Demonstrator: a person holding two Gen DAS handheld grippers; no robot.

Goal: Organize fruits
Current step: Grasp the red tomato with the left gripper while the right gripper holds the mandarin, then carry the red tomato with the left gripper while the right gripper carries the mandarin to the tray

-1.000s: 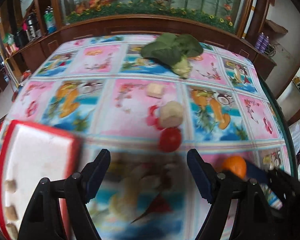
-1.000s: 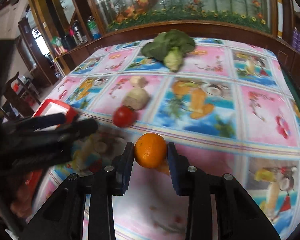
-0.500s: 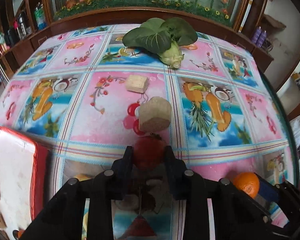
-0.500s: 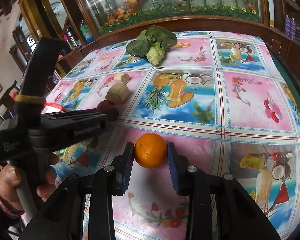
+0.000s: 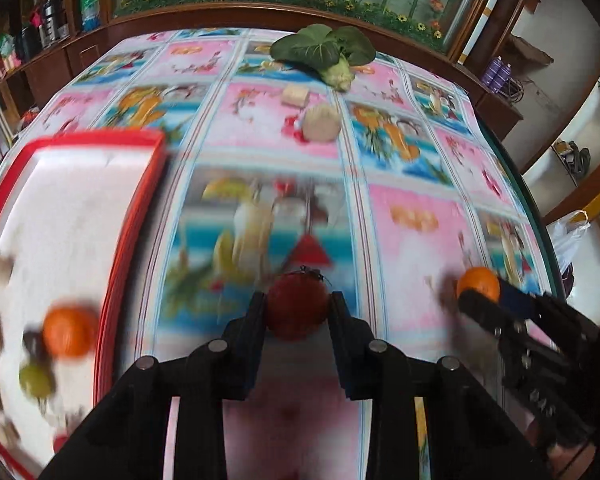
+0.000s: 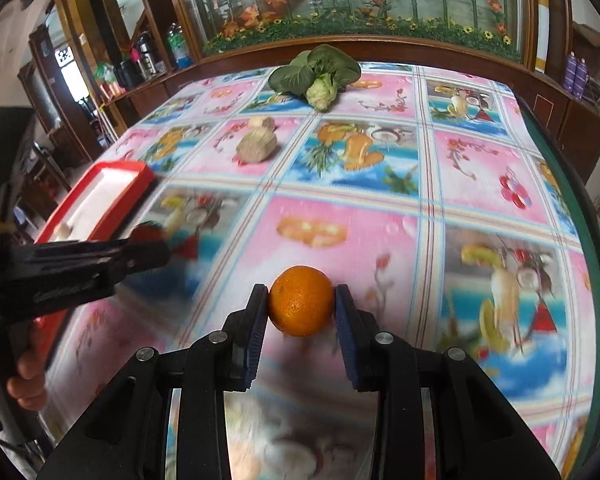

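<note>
Left wrist view: my left tool point(image 5: 297, 312) is closed on a red tomato point(image 5: 296, 305), both pads pressed to its sides, held above the surface point(image 5: 412, 184) just right of the red-rimmed tray point(image 5: 134, 216). Frame blurred on the tray side. In the tray I make out 1 orange fruit point(image 5: 69, 332), 1 small green fruit point(image 5: 36, 378) and some small pale pieces along the rim that I cannot identify.

Right wrist view: right tool point(image 6: 301, 307) is clamped on an orange point(image 6: 301, 301), clear of the surface as far as I can judge.

Progress estimate: partly done. At least 2 fruits sit in the tray, 2 more are in hand and not yet placed. Left on the surface: 2 beige lumps point(image 6: 257, 147), kind unclear, and a leafy green vegetable point(image 6: 315, 74) at the far edge, which I judge is not a fruit and may stay
</note>
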